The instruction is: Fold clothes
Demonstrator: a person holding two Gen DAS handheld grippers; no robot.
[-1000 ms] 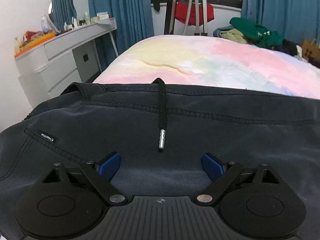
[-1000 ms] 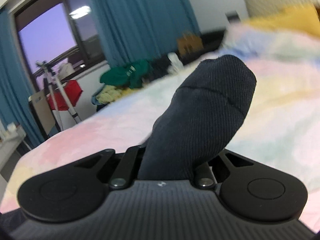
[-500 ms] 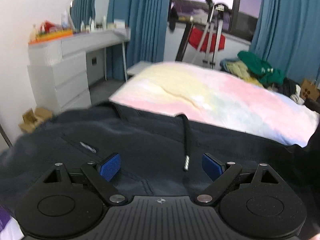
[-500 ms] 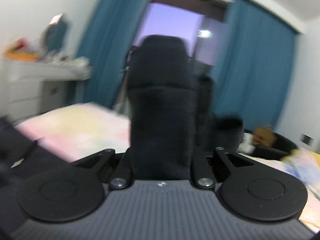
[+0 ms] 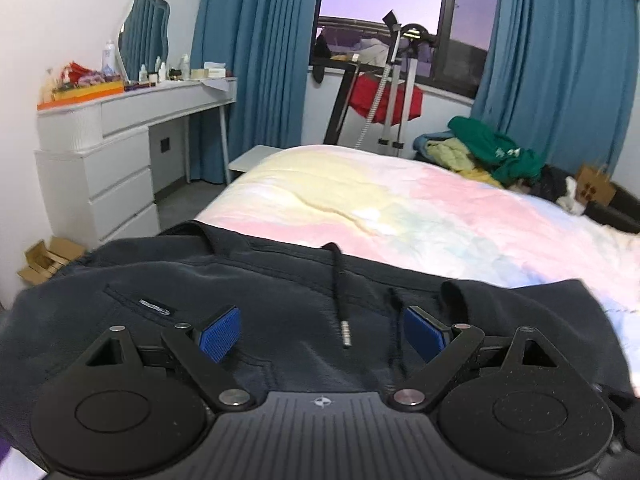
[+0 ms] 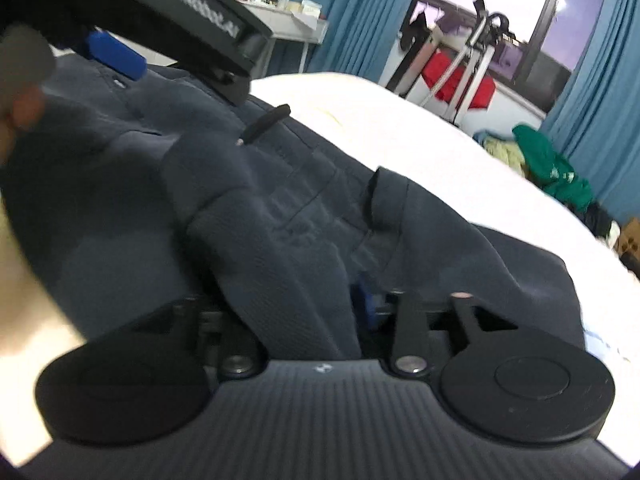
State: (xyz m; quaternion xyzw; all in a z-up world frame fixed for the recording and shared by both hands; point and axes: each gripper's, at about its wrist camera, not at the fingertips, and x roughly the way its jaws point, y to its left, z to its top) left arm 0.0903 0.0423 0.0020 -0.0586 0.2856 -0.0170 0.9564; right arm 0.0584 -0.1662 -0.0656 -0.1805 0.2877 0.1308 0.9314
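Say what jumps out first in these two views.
Dark navy pants fill the foreground, spread on a pastel bed, a metal-tipped drawstring lying between the wide-open left gripper. In the right wrist view, a ribbed cuff sits between the right gripper's opening jaws. Behind: teal curtains and a green clothes heap far right.

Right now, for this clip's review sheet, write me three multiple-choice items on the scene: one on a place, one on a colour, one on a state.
1. Where do the dark trousers lie?
A on the bed
B on the dresser
C on the floor

2. What colour are the curtains?
A red
B blue
C white

3. How is the left gripper?
A shut on the drawstring
B shut on a sock
C open, holding nothing

Answers: 1 A, they spread over the pastel bed; 2 B, blue on both sides of the window; 3 C, its blue pads stand wide apart above the cloth.
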